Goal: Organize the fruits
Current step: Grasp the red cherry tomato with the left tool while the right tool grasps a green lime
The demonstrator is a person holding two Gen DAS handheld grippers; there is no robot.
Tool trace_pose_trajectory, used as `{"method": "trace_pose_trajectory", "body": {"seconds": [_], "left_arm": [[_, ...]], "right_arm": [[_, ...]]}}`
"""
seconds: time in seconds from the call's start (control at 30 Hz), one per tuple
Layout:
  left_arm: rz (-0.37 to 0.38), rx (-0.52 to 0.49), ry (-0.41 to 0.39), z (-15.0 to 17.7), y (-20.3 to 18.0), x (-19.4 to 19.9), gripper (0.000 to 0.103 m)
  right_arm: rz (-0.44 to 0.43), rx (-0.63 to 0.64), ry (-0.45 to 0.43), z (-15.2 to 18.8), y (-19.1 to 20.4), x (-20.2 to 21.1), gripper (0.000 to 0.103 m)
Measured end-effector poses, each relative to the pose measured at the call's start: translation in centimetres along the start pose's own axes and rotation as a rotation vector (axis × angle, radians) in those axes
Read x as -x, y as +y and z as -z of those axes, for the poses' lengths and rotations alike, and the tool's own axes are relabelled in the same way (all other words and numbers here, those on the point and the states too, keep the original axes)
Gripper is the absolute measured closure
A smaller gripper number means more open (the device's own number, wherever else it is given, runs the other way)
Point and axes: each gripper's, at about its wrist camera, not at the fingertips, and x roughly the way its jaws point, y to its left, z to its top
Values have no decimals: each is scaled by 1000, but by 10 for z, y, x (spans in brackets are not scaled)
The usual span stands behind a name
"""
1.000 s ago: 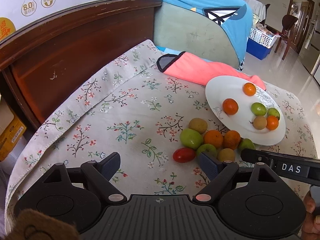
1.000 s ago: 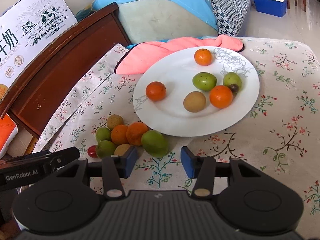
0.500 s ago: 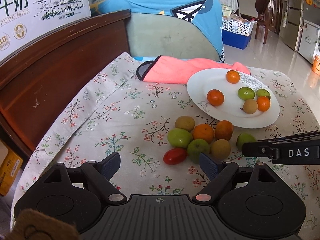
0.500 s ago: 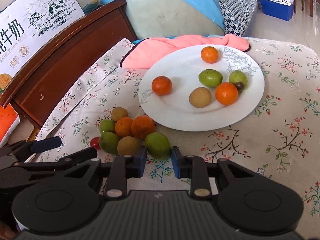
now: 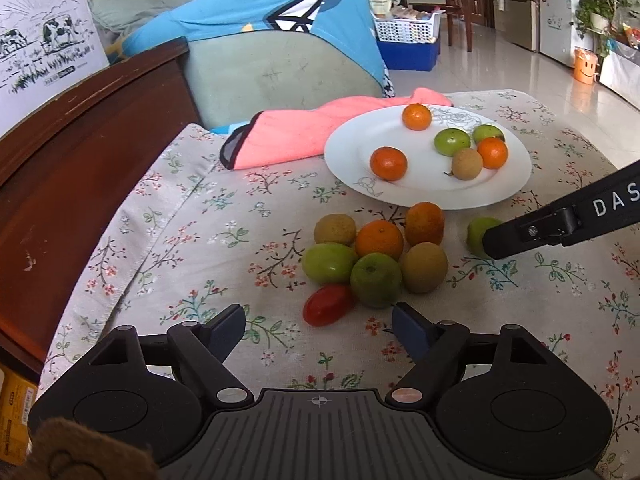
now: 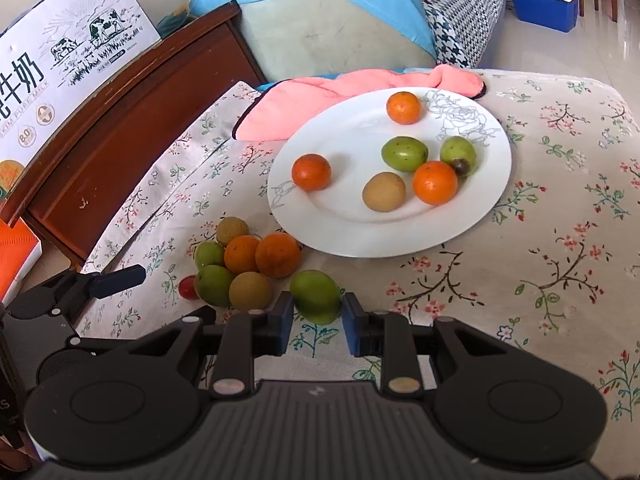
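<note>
A white plate (image 6: 480, 216) (image 5: 508, 184) holds several fruits: oranges, green fruits and a brown one. A pile of loose fruits (image 6: 244, 264) (image 5: 376, 252) lies on the floral cloth in front of it, with a red tomato (image 5: 328, 310) nearest. My right gripper (image 6: 314, 320) has its jaws closed around a green fruit (image 6: 316, 294) on the cloth beside the pile; the same green fruit (image 5: 478, 234) shows in the left wrist view behind a right finger. My left gripper (image 5: 318, 330) is open and empty, just before the tomato.
A pink cloth (image 5: 304, 132) lies behind the plate. A dark wooden headboard (image 5: 80, 140) runs along the left. A cushioned chair with a blue cover (image 5: 276, 44) stands behind the table. The table edge is at the right.
My right gripper moved forward and narrowed its jaws around the green fruit. My left gripper swung right and closer to the pile, still open.
</note>
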Motion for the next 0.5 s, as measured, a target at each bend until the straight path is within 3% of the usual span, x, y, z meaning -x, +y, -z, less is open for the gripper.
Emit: {"method": "trace_pose_trajectory", "body": {"seconds": [0.13, 0.23, 0.5], "left_arm": [[73, -30, -15, 2, -7, 4, 40], [115, -45, -13, 4, -12, 10, 40], [61, -18, -28, 2, -3, 10, 39]], "right_arm": [[-1, 0, 1, 0, 0, 0, 76], [-1, -3, 0, 0, 0, 0, 76], [-4, -7, 7, 1, 0, -1, 75]]}}
